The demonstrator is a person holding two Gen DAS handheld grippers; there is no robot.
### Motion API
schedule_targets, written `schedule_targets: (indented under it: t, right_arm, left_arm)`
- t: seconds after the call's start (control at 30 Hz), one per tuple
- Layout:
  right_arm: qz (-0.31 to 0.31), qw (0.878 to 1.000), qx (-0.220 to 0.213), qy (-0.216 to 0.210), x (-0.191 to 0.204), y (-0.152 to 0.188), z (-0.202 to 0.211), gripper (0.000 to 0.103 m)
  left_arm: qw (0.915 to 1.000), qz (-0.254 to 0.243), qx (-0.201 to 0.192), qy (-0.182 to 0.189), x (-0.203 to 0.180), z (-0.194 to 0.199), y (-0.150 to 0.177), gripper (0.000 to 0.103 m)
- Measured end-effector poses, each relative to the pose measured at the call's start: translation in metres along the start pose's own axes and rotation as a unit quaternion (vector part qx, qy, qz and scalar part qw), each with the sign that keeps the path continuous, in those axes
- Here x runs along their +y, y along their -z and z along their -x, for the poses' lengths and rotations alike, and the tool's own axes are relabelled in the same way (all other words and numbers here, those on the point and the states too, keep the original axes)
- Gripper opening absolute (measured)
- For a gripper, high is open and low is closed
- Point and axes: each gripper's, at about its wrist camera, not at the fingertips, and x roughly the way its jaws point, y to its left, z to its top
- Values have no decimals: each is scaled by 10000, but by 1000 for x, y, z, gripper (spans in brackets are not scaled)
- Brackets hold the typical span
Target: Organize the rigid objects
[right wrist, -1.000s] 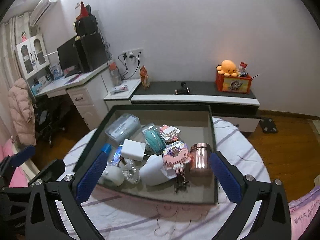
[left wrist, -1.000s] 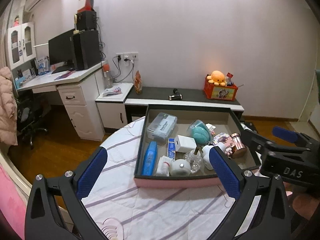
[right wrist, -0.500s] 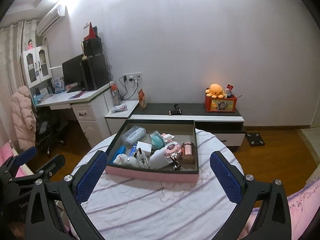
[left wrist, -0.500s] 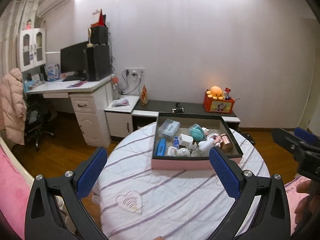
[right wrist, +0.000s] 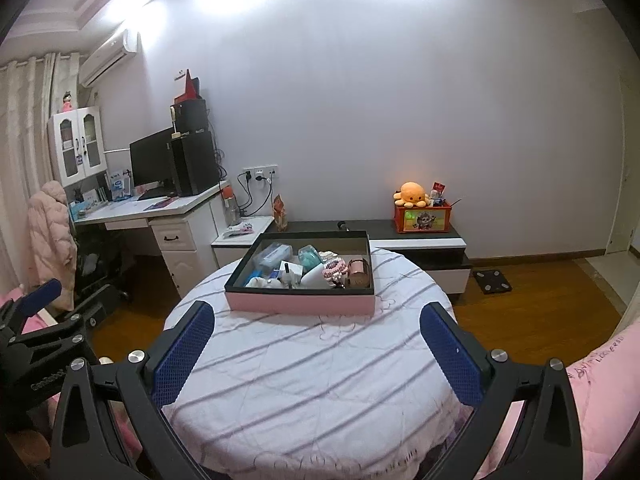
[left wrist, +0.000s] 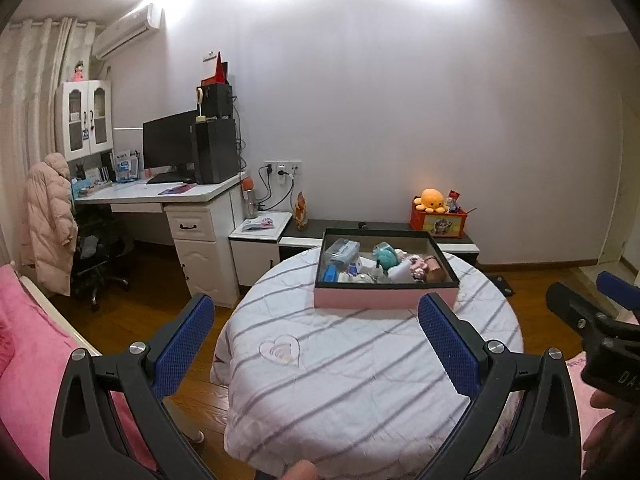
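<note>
Quilted striped cloth covers a round table (right wrist: 312,380). On its far side sits a rectangular pink-walled, dark-rimmed tray (right wrist: 300,303) crowded with a copper jar (right wrist: 359,273), teal case (right wrist: 309,257) and clear box (right wrist: 273,254). Left gripper (left wrist: 316,344) and right gripper (right wrist: 316,352), blue-padded, gape empty, well short of the tray.

From my left gripper (left wrist: 316,346) and right gripper (right wrist: 318,350), both spread wide, bare striped tablecloth (right wrist: 320,380) runs unobstructed to the pink-sided tray (right wrist: 300,305). Its walls bar a low approach; inside, the items look tightly packed, with gaps I can't judge from here.
</note>
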Motion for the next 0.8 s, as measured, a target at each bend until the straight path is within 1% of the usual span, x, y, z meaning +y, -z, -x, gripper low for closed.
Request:
schedule_targets:
  t: [0.2,0.33,0.47,0.8]
  right_arm:
    - [8,10000,-90,14,1,16,23,103]
    - [-40,9999,-124,49,0,21,32,103]
    - [-21,9997,-235,38,4,24,41,103]
    - [106,9995,-291,-57,15,29,52,103]
  left_arm:
    - [9999,143,-5,-12,3,26,13,103]
    - [9998,173,36,-124,5,30,18,103]
    - [9997,125,-47,-185,6,38,20,103]
    - [9998,60,-74,-145,3,48,23,103]
